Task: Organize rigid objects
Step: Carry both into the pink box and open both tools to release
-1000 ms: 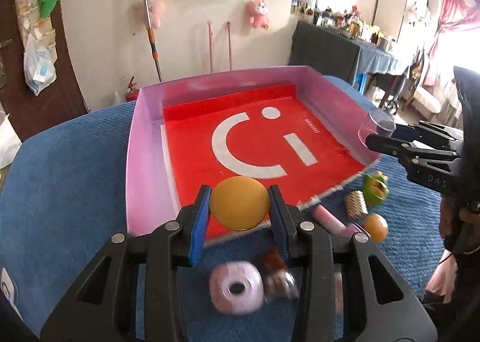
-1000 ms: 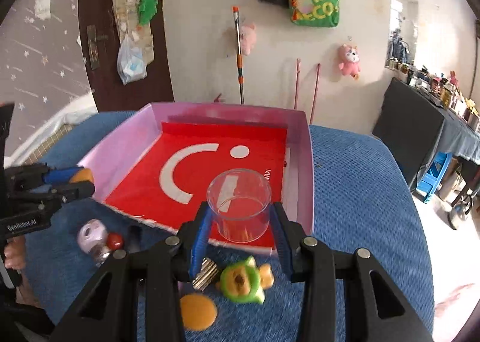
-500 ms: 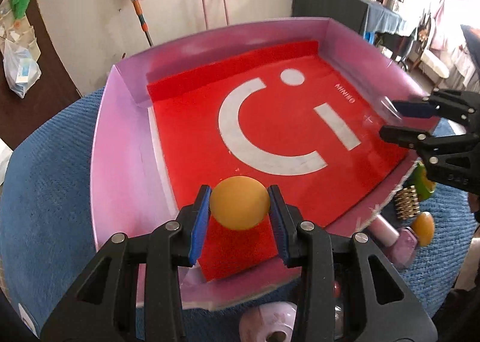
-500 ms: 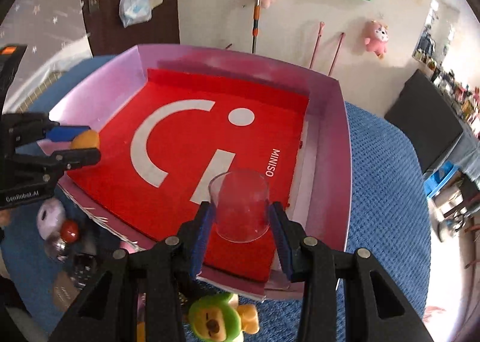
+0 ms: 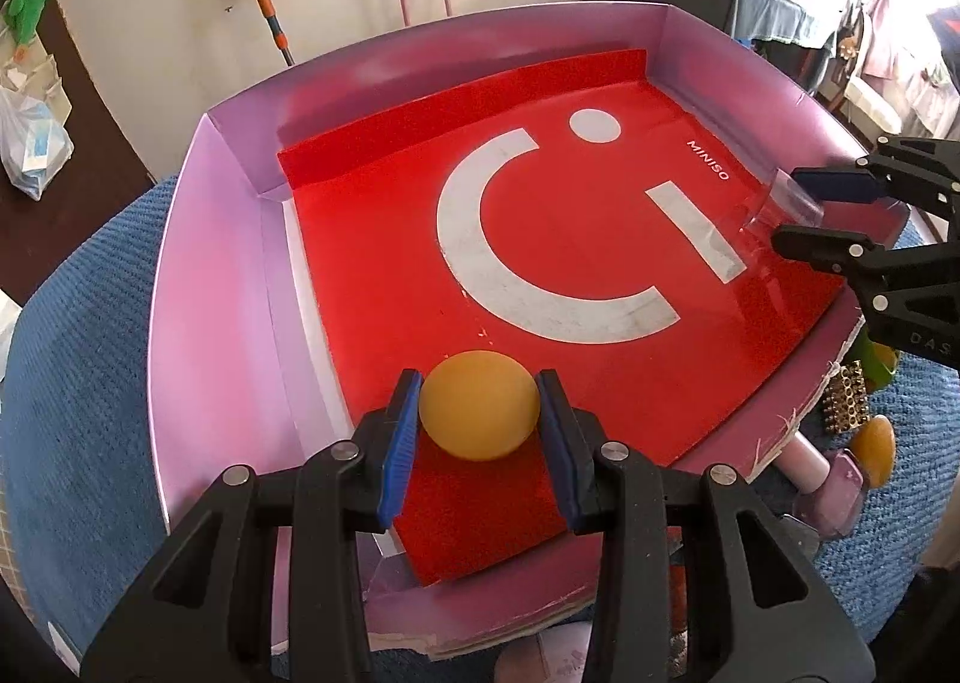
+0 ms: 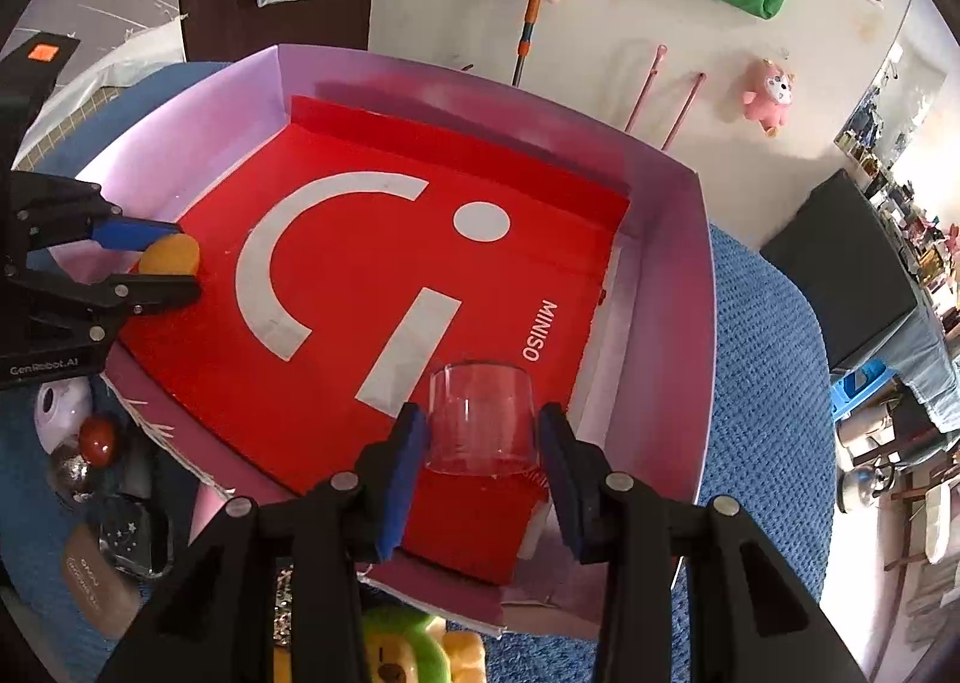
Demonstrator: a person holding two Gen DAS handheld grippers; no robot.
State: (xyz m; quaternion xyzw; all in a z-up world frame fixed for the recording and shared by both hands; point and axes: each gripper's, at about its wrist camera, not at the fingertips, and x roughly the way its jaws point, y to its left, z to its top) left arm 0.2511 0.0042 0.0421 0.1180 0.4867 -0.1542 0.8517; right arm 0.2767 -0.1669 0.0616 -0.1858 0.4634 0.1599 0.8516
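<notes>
A pink cardboard box [image 5: 198,287] with a red liner sits on a blue cloth. My left gripper [image 5: 479,431] is shut on an orange ball [image 5: 479,410], held low over the box's near left corner; in the right wrist view the same ball [image 6: 170,256] shows at the left. My right gripper [image 6: 480,443] is shut on a clear plastic cup [image 6: 480,416], upright just above the liner at the box's near right corner. The left wrist view shows that cup [image 5: 780,203] at the right edge of the box.
Loose items lie on the cloth in front of the box: a gold studded piece [image 5: 847,404], a pink bottle [image 5: 810,464], an orange piece [image 5: 873,446], a green and yellow toy [image 6: 408,653], a white round toy [image 6: 60,413], a red ball [image 6: 98,438]. A wall stands behind.
Both grippers moved forward and down from in front of the box to low over its floor, still holding the ball and the cup. In the last half second they barely moved.
</notes>
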